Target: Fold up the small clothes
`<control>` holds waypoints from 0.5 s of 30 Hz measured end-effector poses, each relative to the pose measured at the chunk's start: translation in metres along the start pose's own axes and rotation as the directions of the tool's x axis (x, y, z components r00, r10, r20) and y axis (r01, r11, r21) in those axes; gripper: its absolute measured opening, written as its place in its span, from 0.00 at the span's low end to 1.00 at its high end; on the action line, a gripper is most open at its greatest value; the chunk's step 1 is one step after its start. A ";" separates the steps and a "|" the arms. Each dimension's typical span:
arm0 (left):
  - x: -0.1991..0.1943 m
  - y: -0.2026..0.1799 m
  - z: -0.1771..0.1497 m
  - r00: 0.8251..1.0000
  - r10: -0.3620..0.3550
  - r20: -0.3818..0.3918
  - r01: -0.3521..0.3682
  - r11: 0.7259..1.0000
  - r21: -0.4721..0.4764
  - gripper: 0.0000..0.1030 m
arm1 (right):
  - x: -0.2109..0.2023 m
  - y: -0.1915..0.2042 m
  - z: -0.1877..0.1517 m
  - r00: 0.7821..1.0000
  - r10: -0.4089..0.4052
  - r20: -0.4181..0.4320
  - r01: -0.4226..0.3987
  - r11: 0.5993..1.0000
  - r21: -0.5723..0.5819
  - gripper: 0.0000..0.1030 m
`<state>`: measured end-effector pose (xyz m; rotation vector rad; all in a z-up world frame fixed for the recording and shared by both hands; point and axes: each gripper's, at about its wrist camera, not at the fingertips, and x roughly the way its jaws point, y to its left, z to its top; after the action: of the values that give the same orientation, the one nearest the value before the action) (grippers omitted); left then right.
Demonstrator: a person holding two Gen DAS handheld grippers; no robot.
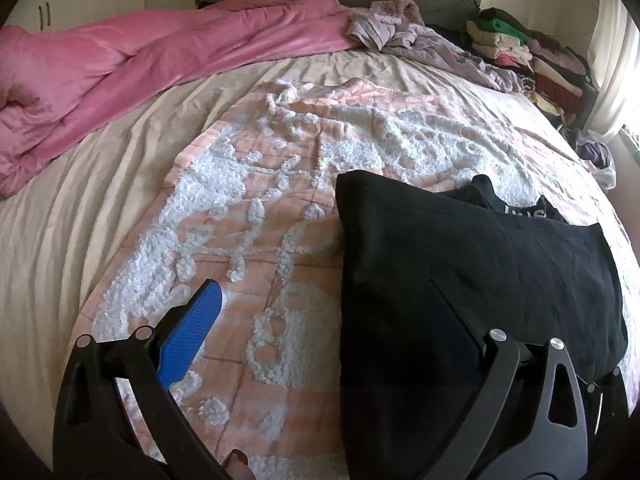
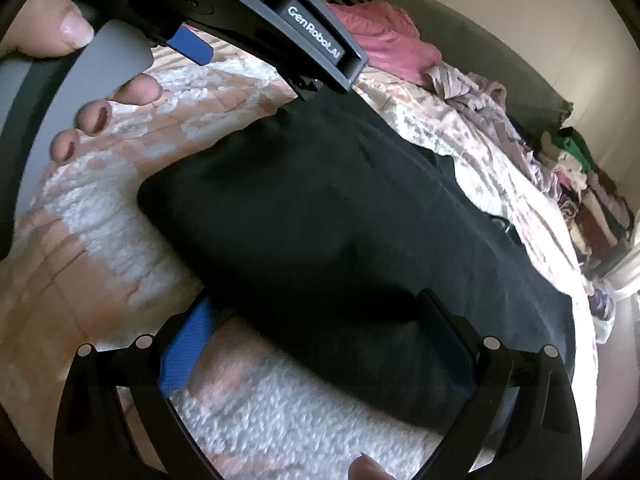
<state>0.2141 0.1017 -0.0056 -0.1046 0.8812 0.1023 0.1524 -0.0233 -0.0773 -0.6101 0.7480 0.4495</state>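
Left gripper (image 1: 320, 320): black frame of flat, curved linkage arms with triangular cut-outs. Round silver pivot pins sit at the joints, two on each side. One finger pad (image 1: 192, 336) is bright blue with a fine ribbed texture; the opposite one reads dark.

Right gripper (image 2: 320, 340): same build, with black linkage arms, silver pivot pins and a blue textured pad (image 2: 186, 350).

Seen from the right wrist camera, the left unit has a dark body printed "GenRobot.AI" (image 2: 316, 32) in white and a grey handle (image 2: 104, 64). The fingernails (image 2: 100, 116) of the hand (image 2: 76, 80) on that handle wear dark polish. No sleeve is visible.
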 end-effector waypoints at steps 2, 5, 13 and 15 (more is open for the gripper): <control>0.001 -0.001 0.000 1.000 0.000 -0.005 0.000 1.000 0.001 0.91 | 0.003 0.002 0.002 1.000 -0.011 0.005 0.011 1.000 -0.010 0.94; 0.006 -0.003 0.001 1.000 0.002 -0.011 -0.002 1.000 0.006 0.91 | 0.004 0.004 0.005 1.000 -0.027 0.015 0.028 0.999 -0.019 0.94; 0.017 0.000 0.001 0.999 -0.031 -0.039 0.030 0.999 -0.023 0.91 | 0.010 0.003 0.010 0.998 -0.054 0.035 0.055 0.998 -0.031 0.94; 0.021 0.002 0.001 0.995 -0.075 -0.058 0.072 0.996 -0.053 0.91 | 0.010 0.003 0.010 0.998 -0.057 0.040 0.058 0.998 -0.033 0.94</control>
<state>0.2281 0.1048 -0.0217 -0.1882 0.9336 0.0525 0.1617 -0.0127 -0.0798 -0.6520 0.6855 0.4208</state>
